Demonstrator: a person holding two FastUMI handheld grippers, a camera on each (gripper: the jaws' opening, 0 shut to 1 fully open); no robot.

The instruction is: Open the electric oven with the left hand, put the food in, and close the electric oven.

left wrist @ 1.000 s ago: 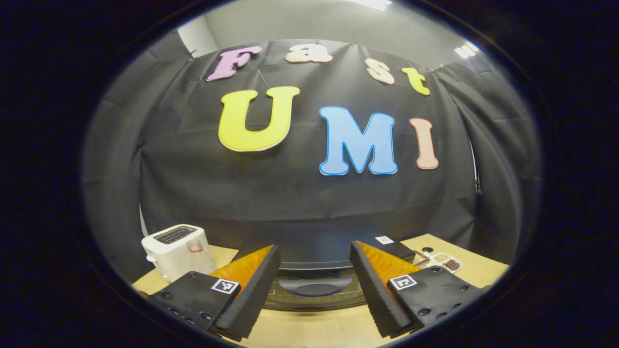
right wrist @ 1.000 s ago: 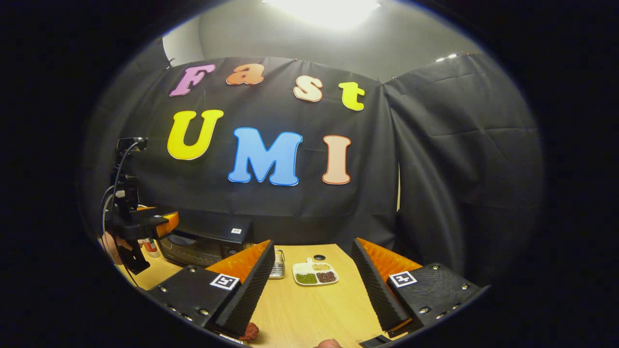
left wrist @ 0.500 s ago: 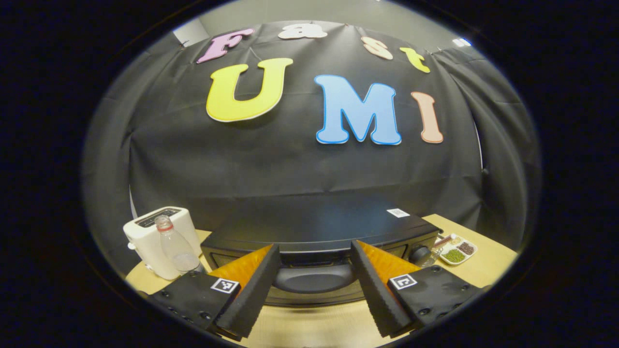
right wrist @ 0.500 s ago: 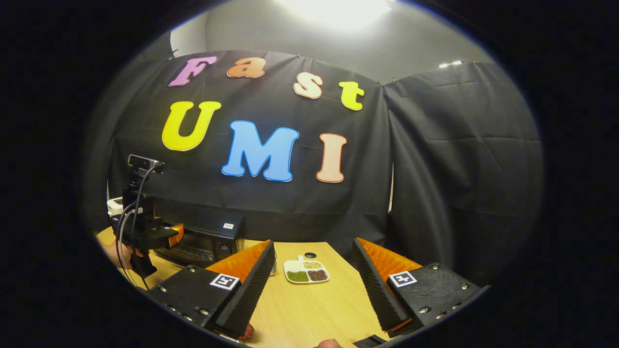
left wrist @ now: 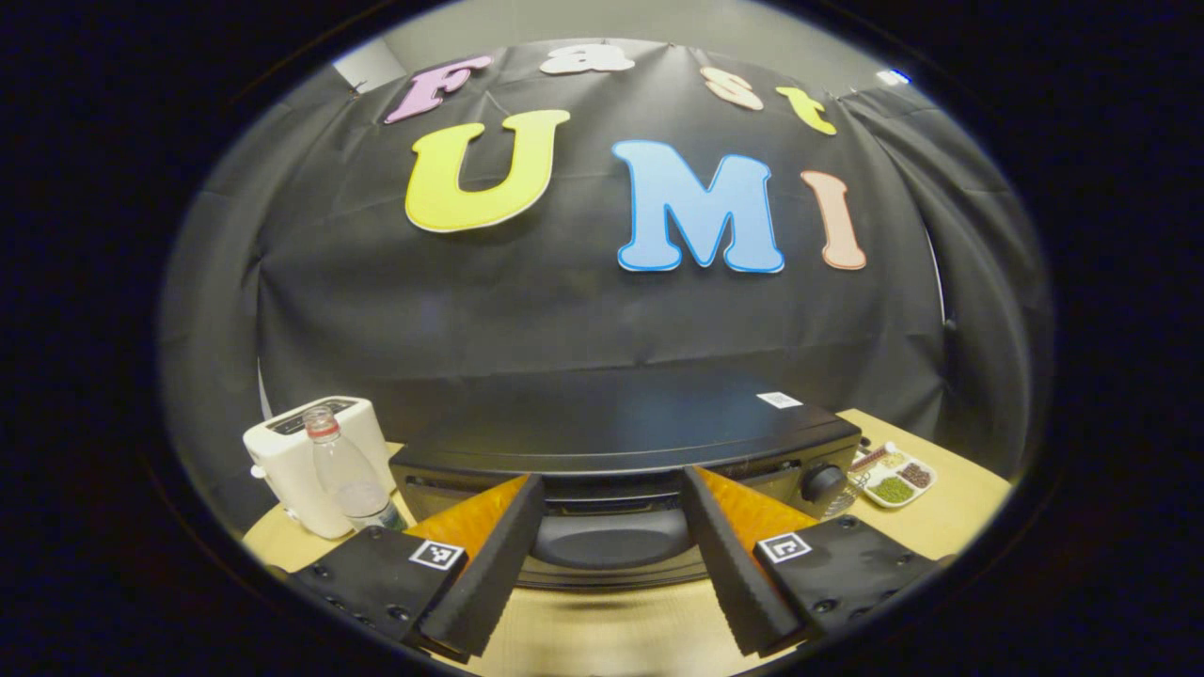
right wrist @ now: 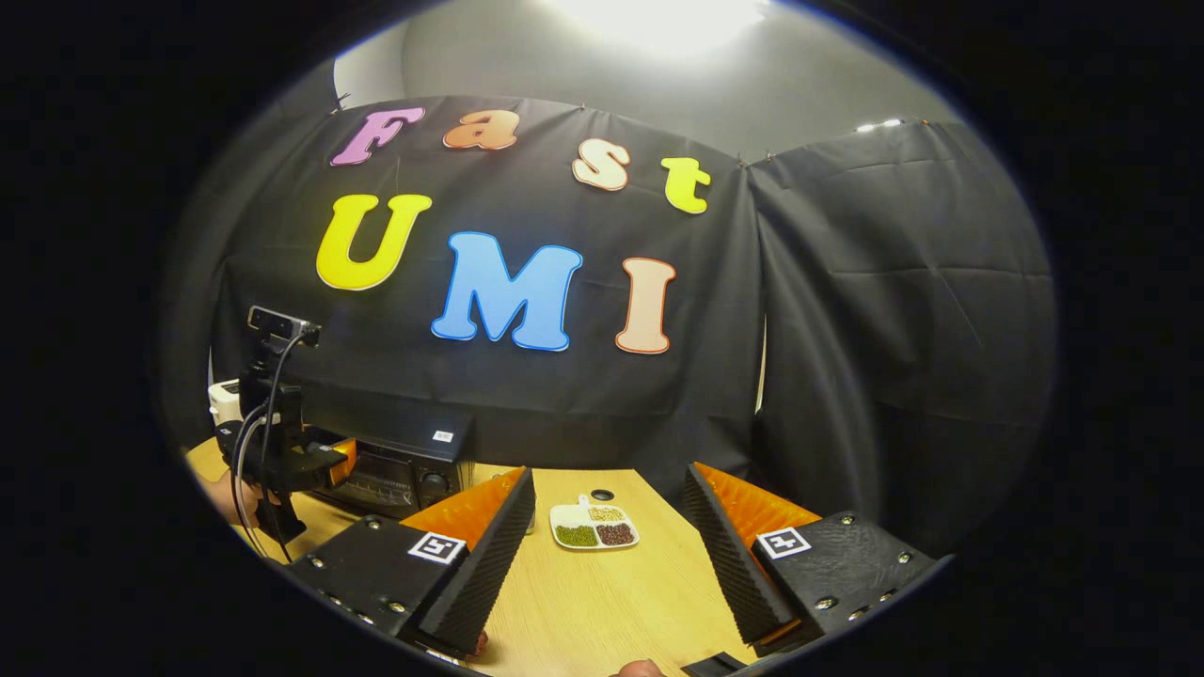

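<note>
Left gripper (left wrist: 611, 555), jaws spread wide and empty, faces the electric oven (left wrist: 621, 442) at 12 o'clock. The door handle (left wrist: 611, 538) lies between the fingers, its long axis running 9 to 3 o'clock, across the line of approach (contact cannot be told). The oven's front points at 6 o'clock, toward this gripper; the door appears shut. Right gripper (right wrist: 607, 564), also wide and empty, hovers over the wooden table (right wrist: 602, 602), well apart from the oven at its 10 o'clock.

Left gripper view close before oven (left wrist: 621, 442); right gripper view farther, rightward
</note>
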